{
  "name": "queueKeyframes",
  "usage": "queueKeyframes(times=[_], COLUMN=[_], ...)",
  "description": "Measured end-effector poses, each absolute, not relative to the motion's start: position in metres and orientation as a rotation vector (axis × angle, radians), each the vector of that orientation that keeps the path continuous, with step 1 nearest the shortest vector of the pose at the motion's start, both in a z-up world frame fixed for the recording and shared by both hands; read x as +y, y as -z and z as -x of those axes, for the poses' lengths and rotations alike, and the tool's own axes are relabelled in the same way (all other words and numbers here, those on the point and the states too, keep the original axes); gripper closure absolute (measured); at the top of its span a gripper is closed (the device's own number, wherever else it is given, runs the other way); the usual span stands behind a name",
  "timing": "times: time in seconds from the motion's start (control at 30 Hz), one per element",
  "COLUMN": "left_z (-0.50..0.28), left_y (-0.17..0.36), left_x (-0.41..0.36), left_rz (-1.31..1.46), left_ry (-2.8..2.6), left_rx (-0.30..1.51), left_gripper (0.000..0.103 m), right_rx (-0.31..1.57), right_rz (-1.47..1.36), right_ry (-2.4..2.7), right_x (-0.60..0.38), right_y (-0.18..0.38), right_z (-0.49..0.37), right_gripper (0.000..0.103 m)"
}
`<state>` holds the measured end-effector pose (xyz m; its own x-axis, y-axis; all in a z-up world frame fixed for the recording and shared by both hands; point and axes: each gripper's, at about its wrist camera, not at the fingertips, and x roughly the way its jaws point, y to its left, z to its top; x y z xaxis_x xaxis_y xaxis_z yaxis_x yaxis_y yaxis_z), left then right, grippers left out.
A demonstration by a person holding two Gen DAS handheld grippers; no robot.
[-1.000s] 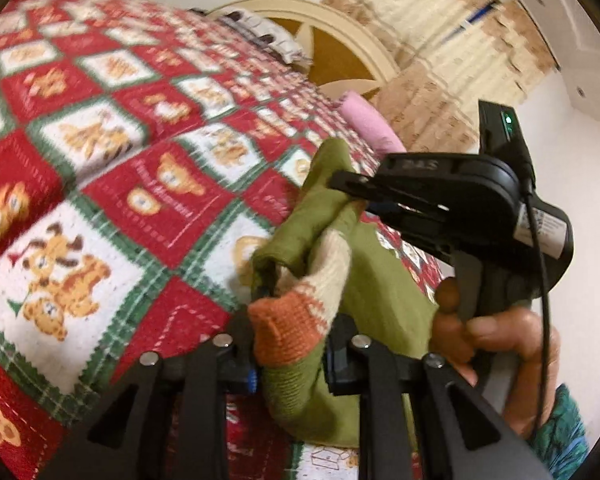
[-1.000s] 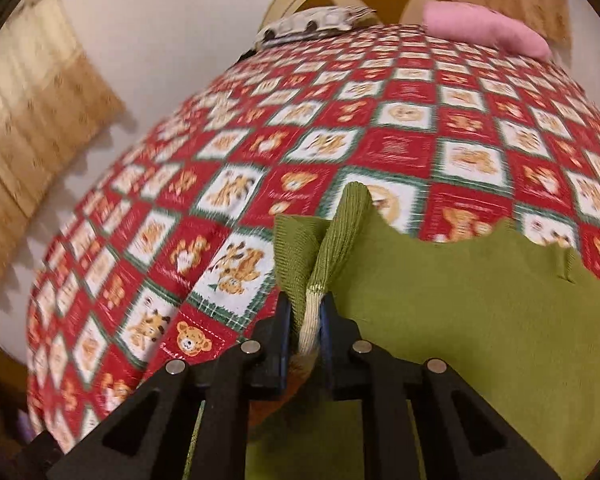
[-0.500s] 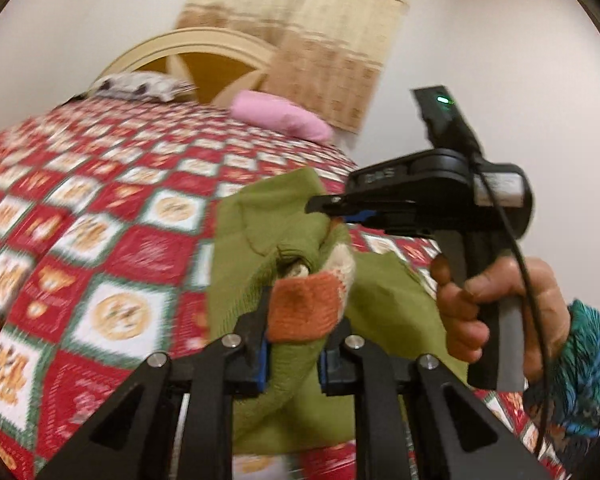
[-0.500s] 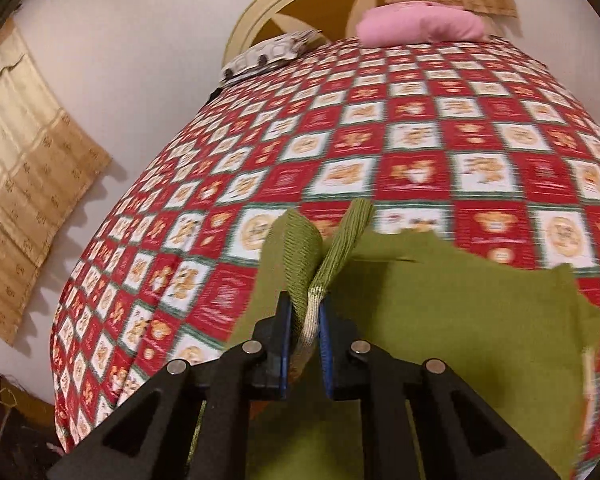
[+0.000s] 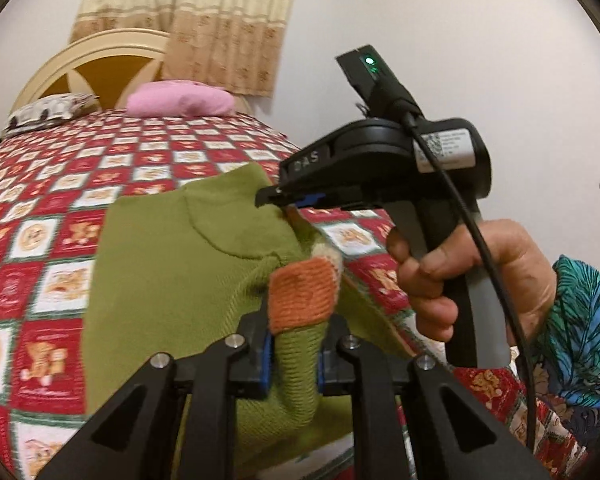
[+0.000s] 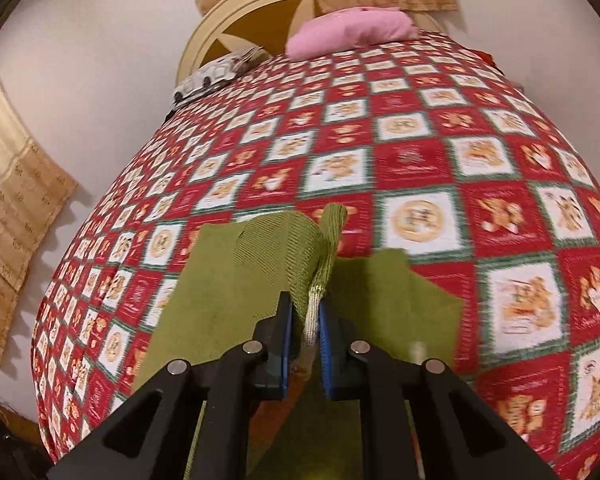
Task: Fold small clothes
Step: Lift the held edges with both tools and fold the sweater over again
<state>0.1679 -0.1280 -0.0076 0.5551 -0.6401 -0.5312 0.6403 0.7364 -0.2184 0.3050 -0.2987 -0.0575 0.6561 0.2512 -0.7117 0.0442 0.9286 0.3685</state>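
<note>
Left gripper (image 5: 293, 354) clamped on orange cuff of green sweater (image 5: 172, 280); right gripper (image 6: 305, 344) clamped on ribbed edge. Sweater hangs spread beyond fingers, above quilt (image 6: 440, 168).

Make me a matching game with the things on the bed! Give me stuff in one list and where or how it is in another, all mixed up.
Things:
1. green knitted sweater
2. pink pillow
3. orange knitted cuff
4. red teddy-bear bedspread

Places:
A. by the headboard
B. sticking up above the left gripper
C. covering the bed
D. pinched by both grippers, left and right gripper

Pairs: 1-D, 2-A, 3-B, 4-C
</note>
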Motion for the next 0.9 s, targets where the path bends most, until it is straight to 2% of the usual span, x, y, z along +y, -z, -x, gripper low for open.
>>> queueKeyframes(times=[0.33,0.67,0.8,0.87,0.9], left_z=[-0.159,-0.160,-0.165,-0.167,-0.168], left_y=[0.026,0.039,0.042,0.043,0.041], left_x=[-0.185,-0.192,-0.192,-0.188,-0.184], left_rz=[-0.086,-0.122,-0.114,-0.087,-0.068], left_ry=[0.818,0.813,0.810,0.819,0.825], left_rx=[0.709,0.754,0.766,0.781,0.792], left_gripper=[0.087,0.087,0.083,0.082,0.081], right_rx=[0.878,0.825,0.788,0.790,0.791], right_rz=[-0.467,-0.534,-0.550,-0.550,-0.548], right_ry=[-0.059,-0.100,-0.102,-0.089,-0.081], right_x=[-0.360,-0.370,-0.371,-0.369,-0.368], right_y=[0.105,0.130,0.136,0.134,0.133], right_z=[-0.288,-0.283,-0.277,-0.276,-0.274], right_gripper=[0.092,0.092,0.091,0.089,0.084])
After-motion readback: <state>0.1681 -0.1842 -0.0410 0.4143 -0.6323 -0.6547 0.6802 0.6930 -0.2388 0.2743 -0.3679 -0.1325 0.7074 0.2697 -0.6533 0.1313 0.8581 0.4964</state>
